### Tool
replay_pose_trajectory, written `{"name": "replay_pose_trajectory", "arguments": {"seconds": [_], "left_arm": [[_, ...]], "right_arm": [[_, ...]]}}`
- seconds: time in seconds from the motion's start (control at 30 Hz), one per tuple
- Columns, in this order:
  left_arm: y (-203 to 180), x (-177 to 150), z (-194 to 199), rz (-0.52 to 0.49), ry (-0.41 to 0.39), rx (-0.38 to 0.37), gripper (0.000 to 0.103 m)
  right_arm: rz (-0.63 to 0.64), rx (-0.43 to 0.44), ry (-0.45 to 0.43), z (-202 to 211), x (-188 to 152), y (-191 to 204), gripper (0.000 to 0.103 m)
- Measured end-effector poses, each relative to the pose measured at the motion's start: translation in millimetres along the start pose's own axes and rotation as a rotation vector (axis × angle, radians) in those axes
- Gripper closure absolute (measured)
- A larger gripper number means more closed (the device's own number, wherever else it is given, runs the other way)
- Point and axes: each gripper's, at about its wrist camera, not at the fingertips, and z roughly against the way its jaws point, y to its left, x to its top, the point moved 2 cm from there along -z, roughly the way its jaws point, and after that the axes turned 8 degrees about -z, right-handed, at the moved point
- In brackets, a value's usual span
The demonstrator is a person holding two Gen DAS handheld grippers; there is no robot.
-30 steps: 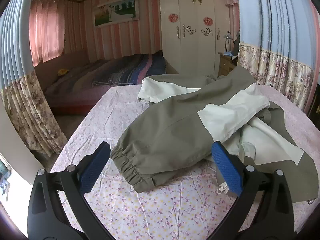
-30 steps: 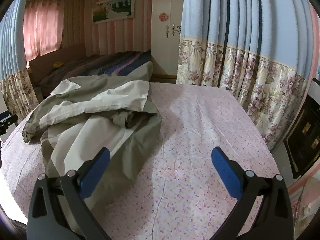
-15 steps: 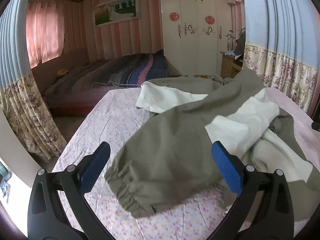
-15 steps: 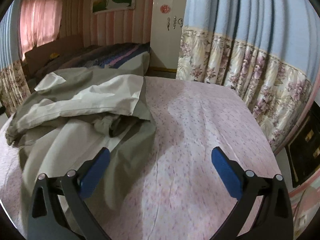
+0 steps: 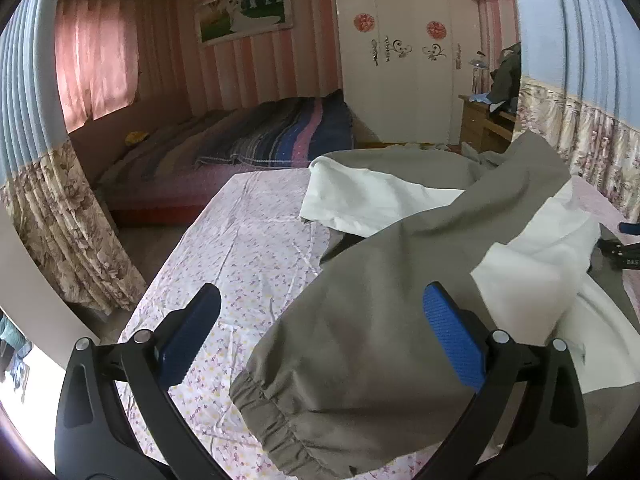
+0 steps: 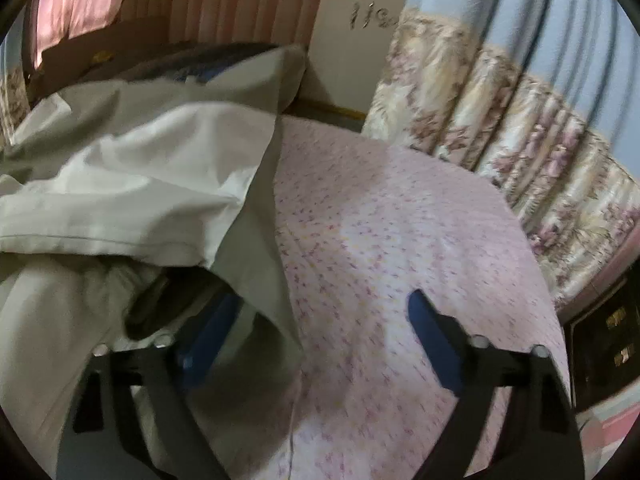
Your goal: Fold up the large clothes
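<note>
An olive and cream jacket (image 5: 400,280) lies crumpled on the bed's pink flowered sheet (image 5: 256,240). Its olive sleeve with an elastic cuff (image 5: 276,416) lies between the fingers of my left gripper (image 5: 320,332), which is open and empty just above it. In the right wrist view the jacket (image 6: 132,184) fills the left half. My right gripper (image 6: 316,336) is open, and the jacket's olive edge (image 6: 256,280) lies between its fingers, partly covering the left finger (image 6: 208,332).
A flowered curtain (image 6: 500,128) hangs close along the bed's right side. A second bed with a striped blanket (image 5: 260,140) and a white wardrobe (image 5: 400,60) stand behind. Another curtain (image 5: 64,232) hangs at the left. Bare sheet (image 6: 400,240) lies right of the jacket.
Both grippers have moved forward and lower towards the jacket. The sleeve cuff now lies between the left fingers, and the jacket's edge has come between the right fingers. Both stay open.
</note>
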Motion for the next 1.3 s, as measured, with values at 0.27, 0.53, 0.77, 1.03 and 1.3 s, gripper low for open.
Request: {"name": "replay_pose_trajectory", "arguments": {"seconds": [0.27,0.53,0.77,1.03,1.3], "left_arm": [[-1,1,-15,-0.002,0.023,0.007,0.003],[-8,8,-22,-0.003,0.028,-0.001,0.003],[-13,2,-31,0.018,0.049,-0.004,0.003],[-4,-21,-44,0.047,0.1,-0.005,0.003],[1,-45,-30,0.039,0.124,-0.014,0.003]], "right_arm": [[-0.036,0.044,-0.029,-25,19,-5,0.094],[-0.081,-0.059,-0.064,-56,62,-61,0.094],[-0.088,-0.157,-0.031,-84,72,-92,0.034],[-0.203,-0.07,-0.083,0,11,-118,0.025],[-0.18,0.086,-0.13,86,-50,-78,0.023]]}}
